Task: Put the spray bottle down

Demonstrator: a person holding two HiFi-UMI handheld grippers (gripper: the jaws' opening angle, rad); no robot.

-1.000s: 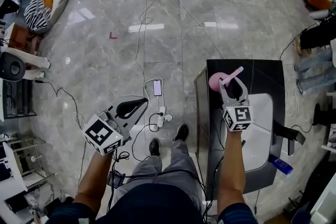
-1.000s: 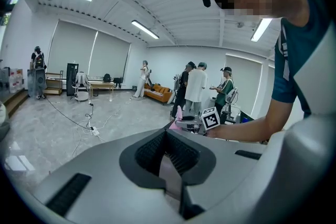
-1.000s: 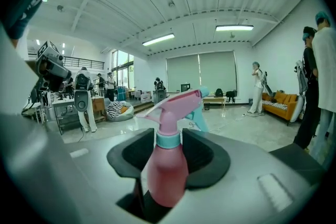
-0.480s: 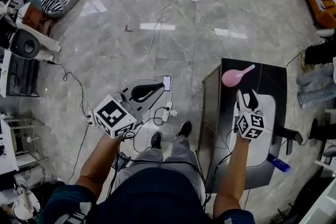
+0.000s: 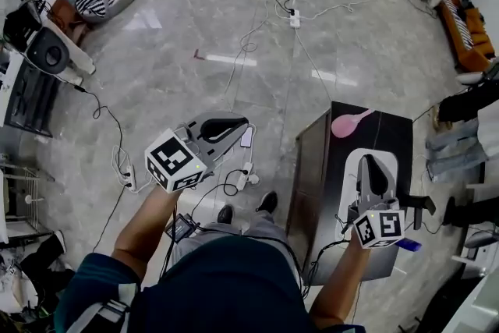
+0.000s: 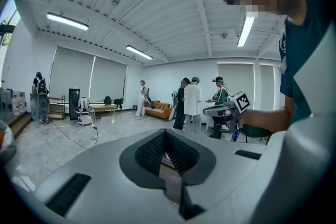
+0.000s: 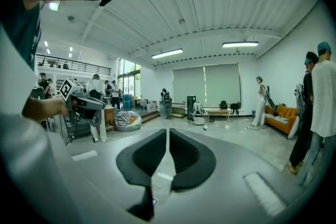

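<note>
While the pink plastic spray bottle (image 5: 348, 122) is lying on its side at the far end of the black rectangular table (image 5: 396, 135), the right gripper (image 5: 372, 159) is hovering apart from it, jaws closing to a thin slit, nothing between them. Left gripper (image 5: 242, 122) is hanging clenched, empty, over the grey marble floor (image 5: 156, 66).

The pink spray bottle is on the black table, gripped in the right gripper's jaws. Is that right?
Not gripped. The head view shows the pink spray bottle lying on the black table, apart from the right gripper, whose closing jaws have nothing between them.
</note>
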